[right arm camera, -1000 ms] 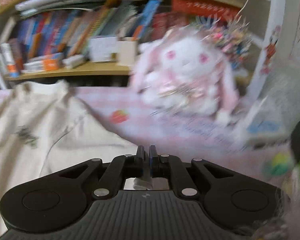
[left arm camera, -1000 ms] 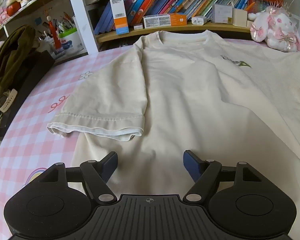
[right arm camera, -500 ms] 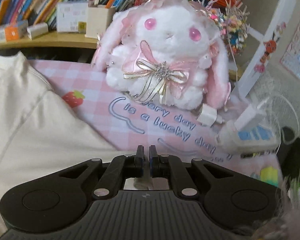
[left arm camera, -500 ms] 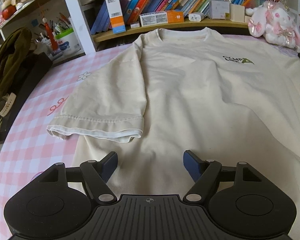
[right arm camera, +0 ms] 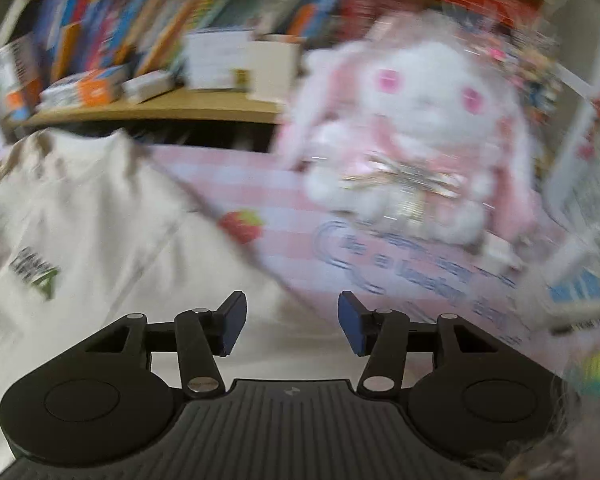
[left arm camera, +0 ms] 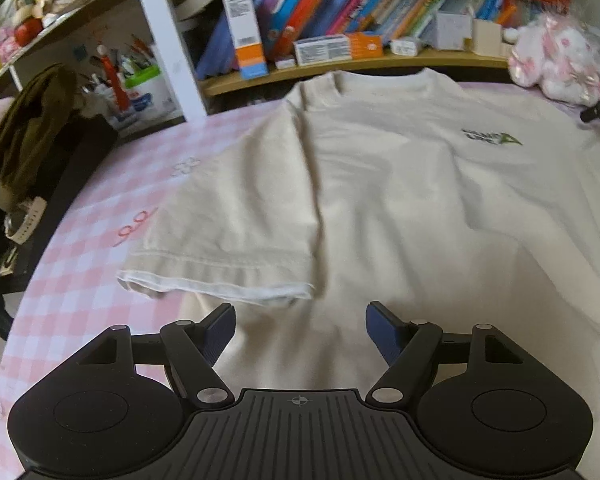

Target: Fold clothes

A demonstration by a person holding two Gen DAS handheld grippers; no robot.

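Home bedroom: bookshelf (left arm camera: 340, 12), plush bunny (right arm camera: 416, 128).

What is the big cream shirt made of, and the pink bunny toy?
The cream short-sleeved T-shirt looks like soft matte knit cloth, maybe cotton: it wrinkles and has stitched hems. The pink and white plush bunny looks like fluffy fake fur with a shiny ribbon bow, though it is blurred.

No legible text; T-shirt (left arm camera: 400, 208) logo (dark green) and tablecloth (right arm camera: 400, 276) lettering blurred
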